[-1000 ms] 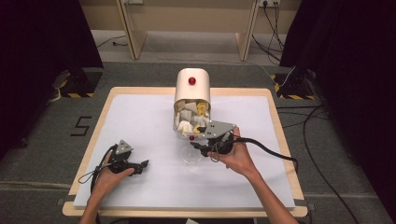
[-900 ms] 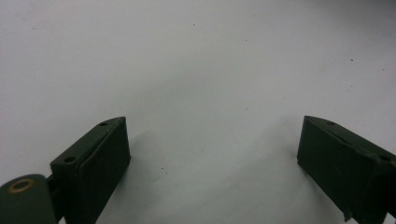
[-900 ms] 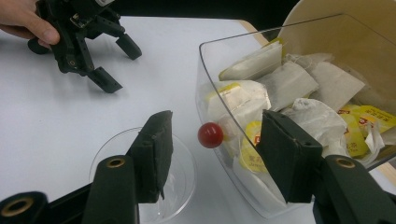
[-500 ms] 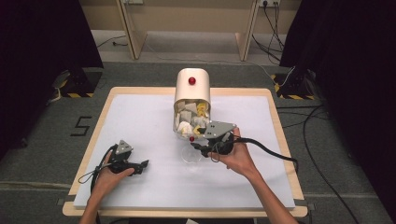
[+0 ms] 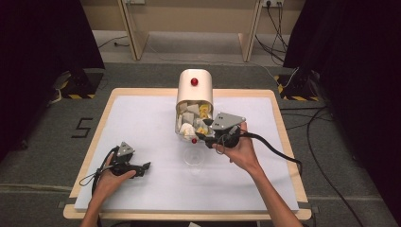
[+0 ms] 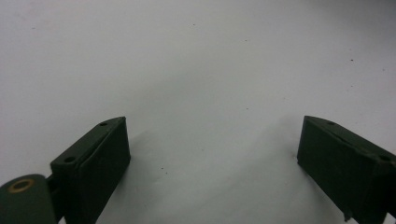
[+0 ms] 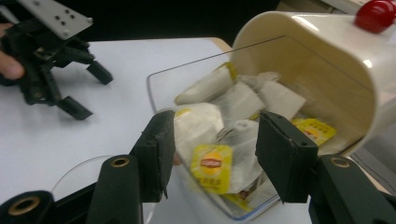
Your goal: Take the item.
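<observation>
A cream dispenser [image 5: 194, 92] with a red knob [image 5: 194, 82] lies at the table's middle, its clear drawer [image 7: 164, 82] pulled out and full of tea bags [image 5: 191, 119]. My right gripper [image 5: 202, 137] is at the drawer's front. In the right gripper view its jaws stand apart on either side of a tea bag [image 7: 212, 140] with a yellow tag [image 7: 211, 164], and the right gripper [image 7: 212, 154] is open. My left gripper [image 5: 144, 166] rests on the white mat at the front left, open [image 6: 212, 154] over bare mat.
A small clear glass cup [image 5: 194, 158] stands just in front of the drawer, its rim [image 7: 79, 177] below my right jaws. The left gripper [image 7: 81, 91] shows farther off in the right gripper view. The white mat [image 5: 142, 123] covers the wooden table [image 5: 279, 118].
</observation>
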`<move>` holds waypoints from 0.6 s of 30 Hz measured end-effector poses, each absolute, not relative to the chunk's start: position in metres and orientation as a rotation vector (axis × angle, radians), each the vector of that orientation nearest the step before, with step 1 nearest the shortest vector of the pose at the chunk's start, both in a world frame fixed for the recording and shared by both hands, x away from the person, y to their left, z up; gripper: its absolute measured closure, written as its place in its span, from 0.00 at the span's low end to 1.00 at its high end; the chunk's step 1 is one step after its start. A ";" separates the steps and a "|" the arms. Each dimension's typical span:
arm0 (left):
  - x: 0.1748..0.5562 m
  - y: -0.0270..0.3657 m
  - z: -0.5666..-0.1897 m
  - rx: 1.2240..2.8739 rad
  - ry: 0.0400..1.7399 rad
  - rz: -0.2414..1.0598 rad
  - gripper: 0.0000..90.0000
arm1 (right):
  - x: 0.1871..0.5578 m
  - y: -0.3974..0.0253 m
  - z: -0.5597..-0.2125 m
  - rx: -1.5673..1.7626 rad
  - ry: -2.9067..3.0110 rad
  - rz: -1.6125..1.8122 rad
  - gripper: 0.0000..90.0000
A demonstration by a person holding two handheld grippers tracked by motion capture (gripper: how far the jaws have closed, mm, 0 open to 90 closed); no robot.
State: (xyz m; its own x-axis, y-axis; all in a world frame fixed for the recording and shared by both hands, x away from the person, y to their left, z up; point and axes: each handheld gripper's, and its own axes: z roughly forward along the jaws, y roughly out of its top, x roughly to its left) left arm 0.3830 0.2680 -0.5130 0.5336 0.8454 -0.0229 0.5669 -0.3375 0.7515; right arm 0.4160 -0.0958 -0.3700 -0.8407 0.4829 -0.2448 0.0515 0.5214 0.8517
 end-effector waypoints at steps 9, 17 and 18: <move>0.383 0.268 -0.513 2.043 1.141 0.489 0.09 | 0.440 -0.094 -0.369 0.479 2.290 1.304 0.58; 0.383 0.268 -0.513 2.044 1.140 0.489 0.09 | 0.453 -0.089 -0.376 0.507 2.335 1.268 0.59; 0.383 0.268 -0.513 2.043 1.141 0.489 0.09 | 0.454 -0.089 -0.376 0.509 2.339 1.269 0.61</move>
